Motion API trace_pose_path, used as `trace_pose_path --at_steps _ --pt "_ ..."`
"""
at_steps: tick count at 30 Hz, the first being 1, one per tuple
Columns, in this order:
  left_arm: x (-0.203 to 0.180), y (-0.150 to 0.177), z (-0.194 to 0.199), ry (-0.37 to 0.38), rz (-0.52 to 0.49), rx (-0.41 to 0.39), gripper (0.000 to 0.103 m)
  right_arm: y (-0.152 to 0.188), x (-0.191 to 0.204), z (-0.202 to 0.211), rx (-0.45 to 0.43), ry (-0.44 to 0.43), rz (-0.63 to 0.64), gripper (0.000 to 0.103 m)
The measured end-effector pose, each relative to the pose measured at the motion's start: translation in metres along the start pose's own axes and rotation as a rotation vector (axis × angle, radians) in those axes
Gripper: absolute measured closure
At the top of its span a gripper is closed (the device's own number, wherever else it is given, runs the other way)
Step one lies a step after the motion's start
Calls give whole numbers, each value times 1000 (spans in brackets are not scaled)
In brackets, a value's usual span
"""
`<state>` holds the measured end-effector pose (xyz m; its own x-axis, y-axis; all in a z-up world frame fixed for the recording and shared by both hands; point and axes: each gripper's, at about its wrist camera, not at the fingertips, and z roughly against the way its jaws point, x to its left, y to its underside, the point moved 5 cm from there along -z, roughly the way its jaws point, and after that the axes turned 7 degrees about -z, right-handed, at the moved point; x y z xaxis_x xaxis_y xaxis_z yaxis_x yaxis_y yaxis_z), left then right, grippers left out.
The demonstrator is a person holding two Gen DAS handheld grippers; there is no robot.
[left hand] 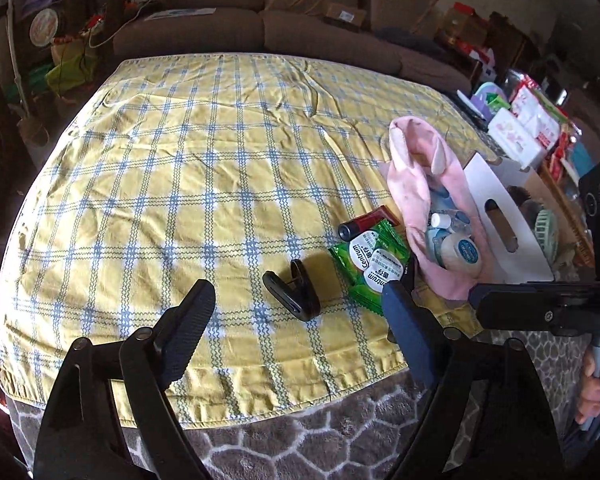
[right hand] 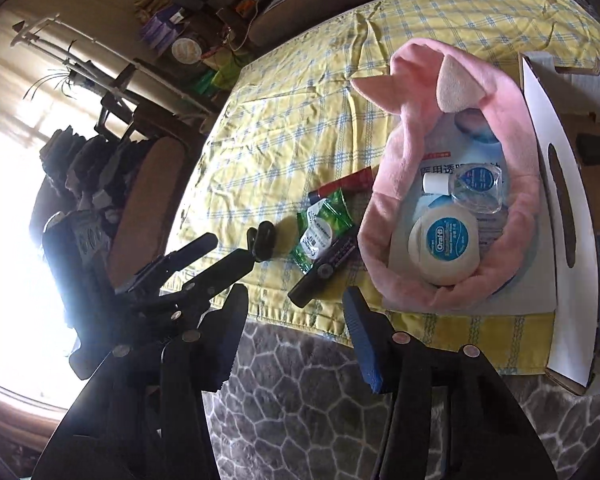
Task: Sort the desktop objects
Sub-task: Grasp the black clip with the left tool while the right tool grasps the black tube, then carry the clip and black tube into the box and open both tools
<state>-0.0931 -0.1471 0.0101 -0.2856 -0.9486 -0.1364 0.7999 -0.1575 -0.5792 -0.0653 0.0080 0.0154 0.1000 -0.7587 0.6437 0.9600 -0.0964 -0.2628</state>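
Left wrist view: left gripper (left hand: 298,312) hangs low centre of frame, jaws spread wide with nothing between them, over the near edge of the table (left hand: 140,184) and its yellow plaid cloth. Black clip (left hand: 292,294) lies on the cloth just beyond the fingertips, untouched. Right of it, green sachets (left hand: 370,264) overlap a dark red tube (left hand: 366,222). Further right, a pink plush pouch (left hand: 410,184) holds a round floss case (left hand: 462,254) and a small clear bottle (left hand: 446,220); a white cardboard box (left hand: 500,220) sits against it. A hand (left hand: 598,384) shows at the right edge, lower half of frame. Right wrist view: right gripper (right hand: 296,304) sits low centre, jaws partly apart and empty, above the cloth's near hem and the grey patterned rug (right hand: 300,380). A black pen-like stick (right hand: 324,270) lies just ahead of the fingertips, leaning on the sachets (right hand: 324,228). The pouch (right hand: 384,224) fills the right half, with the floss case (right hand: 444,246) and the bottle (right hand: 476,186) inside. The left gripper (right hand: 236,254) appears at mid left, its tips near the clip (right hand: 262,240).
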Motion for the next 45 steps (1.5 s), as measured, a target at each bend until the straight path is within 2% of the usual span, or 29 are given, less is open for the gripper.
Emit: trace_pose_path --at_steps 5,7,9,10,11,13,15,17,23,26,29,33,36,41,45 --pt "9 4 -27 -63 1 58 45 0 -3 -21 -10 57 -21 65" --pt "12 4 -29 -84 7 44 50 -2 -1 -28 -43 113 -1 70" --pt "13 2 -30 -88 17 40 54 -5 -1 -36 -69 207 33 70" --pt "13 2 -30 -90 19 35 60 -6 0 -40 -73 224 35 70" --pt "15 2 -29 -104 21 32 70 -6 0 -43 -77 237 37 69" --pt "19 4 -28 -106 43 22 80 -7 1 -44 -94 263 59 73" --pt "24 5 -25 -69 79 16 80 -7 2 -43 -92 282 100 77" --pt "27 5 -22 -46 101 15 80 -5 0 -38 -89 276 114 88" --pt "26 -3 1 39 161 -37 80 -5 -4 -7 -115 155 43 88" --pt "13 -10 18 83 141 -65 80 -6 -2 17 -142 95 17 88" --pt "-16 -17 39 137 83 -96 80 -9 -1 56 -181 47 11 88" --pt "-65 -24 52 205 24 -103 80 -19 -16 117 -246 72 28 88" --pt "-104 -34 55 269 12 -98 80 -30 -48 174 -316 137 25 88" --pt "-173 -59 50 320 -50 -95 80 -38 -140 252 -385 270 -66 88" --pt "-222 -73 36 343 -90 -80 80 -34 -206 270 -356 341 -125 88"
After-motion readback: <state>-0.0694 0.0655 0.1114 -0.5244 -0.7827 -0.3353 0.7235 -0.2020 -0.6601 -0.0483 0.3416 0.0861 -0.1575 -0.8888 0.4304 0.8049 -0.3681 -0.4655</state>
